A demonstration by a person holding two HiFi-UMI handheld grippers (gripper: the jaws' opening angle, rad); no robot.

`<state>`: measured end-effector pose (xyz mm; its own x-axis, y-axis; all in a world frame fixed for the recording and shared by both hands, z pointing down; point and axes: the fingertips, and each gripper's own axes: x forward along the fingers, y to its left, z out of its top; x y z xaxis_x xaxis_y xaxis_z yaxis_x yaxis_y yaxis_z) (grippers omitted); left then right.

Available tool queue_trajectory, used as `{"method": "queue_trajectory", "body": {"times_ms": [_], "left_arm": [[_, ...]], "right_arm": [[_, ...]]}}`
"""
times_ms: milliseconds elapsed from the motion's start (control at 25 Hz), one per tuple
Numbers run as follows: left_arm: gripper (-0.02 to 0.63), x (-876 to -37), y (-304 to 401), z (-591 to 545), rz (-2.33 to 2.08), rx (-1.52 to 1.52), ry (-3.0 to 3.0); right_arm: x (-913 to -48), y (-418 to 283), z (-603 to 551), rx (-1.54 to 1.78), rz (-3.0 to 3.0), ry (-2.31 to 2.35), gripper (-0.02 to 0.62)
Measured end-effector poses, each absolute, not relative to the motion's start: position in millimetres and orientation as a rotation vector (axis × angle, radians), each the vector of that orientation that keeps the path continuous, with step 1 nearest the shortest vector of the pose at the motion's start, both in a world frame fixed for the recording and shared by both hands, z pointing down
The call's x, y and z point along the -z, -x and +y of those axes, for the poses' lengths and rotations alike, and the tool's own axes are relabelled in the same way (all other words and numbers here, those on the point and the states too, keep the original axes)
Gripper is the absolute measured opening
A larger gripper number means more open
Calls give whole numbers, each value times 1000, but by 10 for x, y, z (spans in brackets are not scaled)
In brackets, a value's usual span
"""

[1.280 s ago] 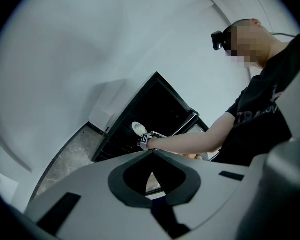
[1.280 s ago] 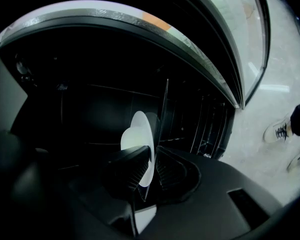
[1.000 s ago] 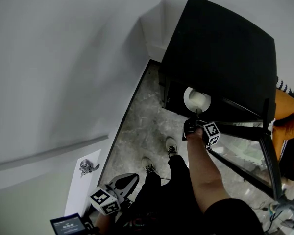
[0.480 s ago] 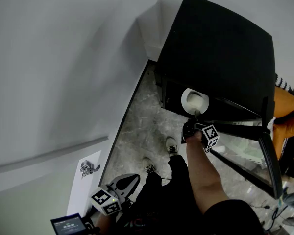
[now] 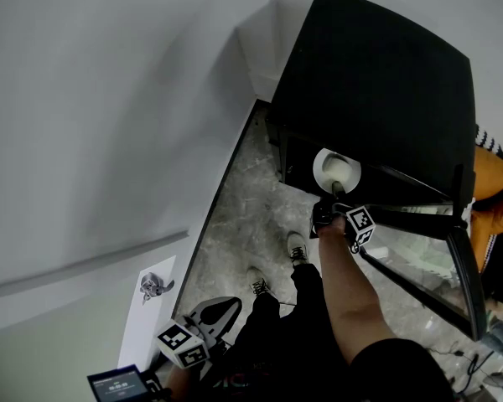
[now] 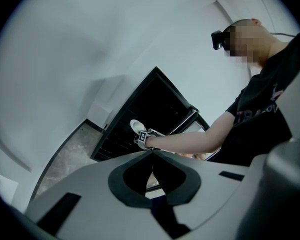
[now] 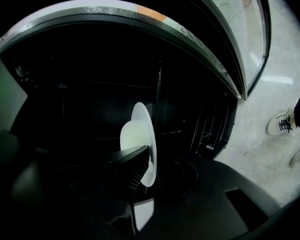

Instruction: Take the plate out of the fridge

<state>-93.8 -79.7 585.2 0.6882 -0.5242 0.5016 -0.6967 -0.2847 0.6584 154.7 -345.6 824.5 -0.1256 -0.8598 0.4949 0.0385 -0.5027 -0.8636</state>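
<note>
A white plate sits at the mouth of the black fridge, just in front of its dark shelves. My right gripper is shut on the plate's near rim. In the right gripper view the plate stands on edge between the pads, with my right gripper clamped on its lower rim and the wire racks behind. My left gripper hangs low by my leg, far from the fridge. Its jaws meet with nothing between them in the left gripper view, at my left gripper.
The fridge's glass door stands swung open to the right of my arm. A person in orange is beyond it. My shoes stand on the marble floor. A white door with a lever handle is at the left.
</note>
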Motion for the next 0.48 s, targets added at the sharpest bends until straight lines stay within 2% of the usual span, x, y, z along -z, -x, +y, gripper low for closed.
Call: {"method": "queue_trajectory", "body": {"times_ms": [480], "left_arm": [[3,-5788,952,-772,-910,-173,-2022]], "right_arm": [[-8044,-1493,-3234,1738,1115,1491,23]]}}
